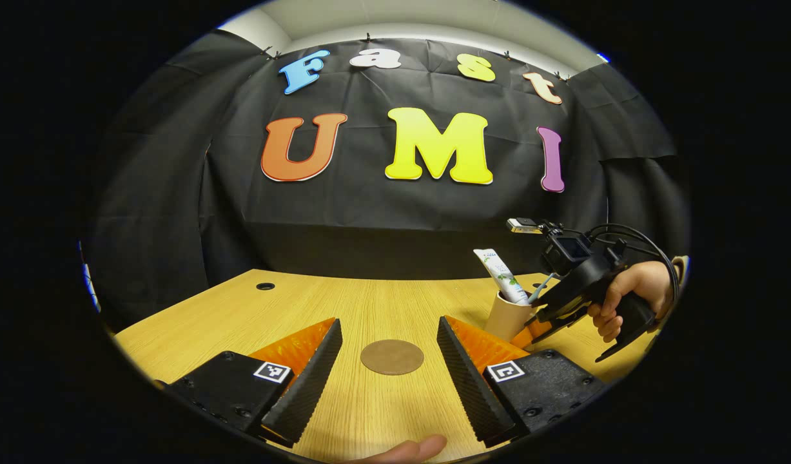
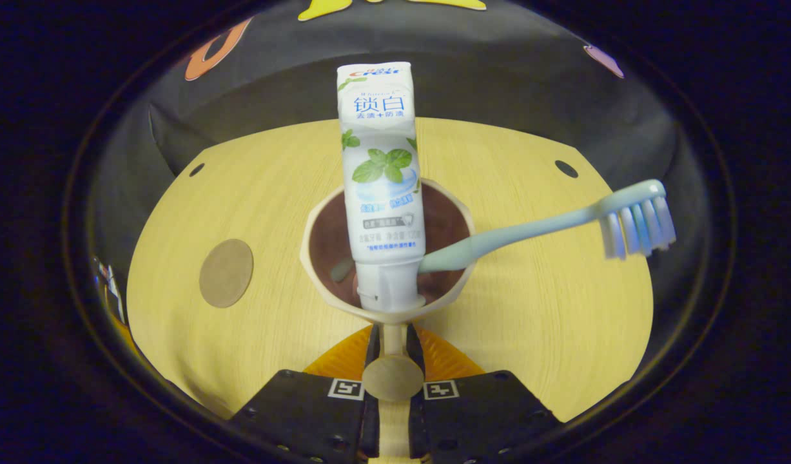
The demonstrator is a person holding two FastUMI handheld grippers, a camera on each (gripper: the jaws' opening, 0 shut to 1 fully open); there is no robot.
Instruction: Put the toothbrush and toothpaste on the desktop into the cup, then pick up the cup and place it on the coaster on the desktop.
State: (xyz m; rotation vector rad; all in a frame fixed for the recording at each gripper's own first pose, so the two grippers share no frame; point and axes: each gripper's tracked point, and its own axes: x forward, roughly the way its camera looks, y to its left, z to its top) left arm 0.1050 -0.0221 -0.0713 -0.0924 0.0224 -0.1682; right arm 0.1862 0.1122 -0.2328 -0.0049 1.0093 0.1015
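A beige cup (image 2: 324,238) holds a white toothpaste tube (image 2: 382,187) standing upright and a pale green toothbrush (image 2: 530,225) leaning out to the right, bristles up. My right gripper (image 2: 390,335) is shut on the cup's handle (image 2: 392,377). In the left gripper view the same cup (image 1: 506,316), tube (image 1: 501,276) and right gripper (image 1: 525,325) sit at the right, with the cup's base hidden behind my own finger. My left gripper (image 1: 389,327) is open over the table, and the round brown coaster (image 1: 392,357) lies just beyond its fingers. The coaster (image 2: 225,272) is left of the cup.
The wooden table (image 1: 369,303) has small cable holes (image 1: 265,285) (image 2: 566,169) near its far edge. A person's hand (image 1: 627,290) holds the right gripper. A fingertip (image 1: 408,448) shows at the bottom. The black cloth wall stands behind the table.
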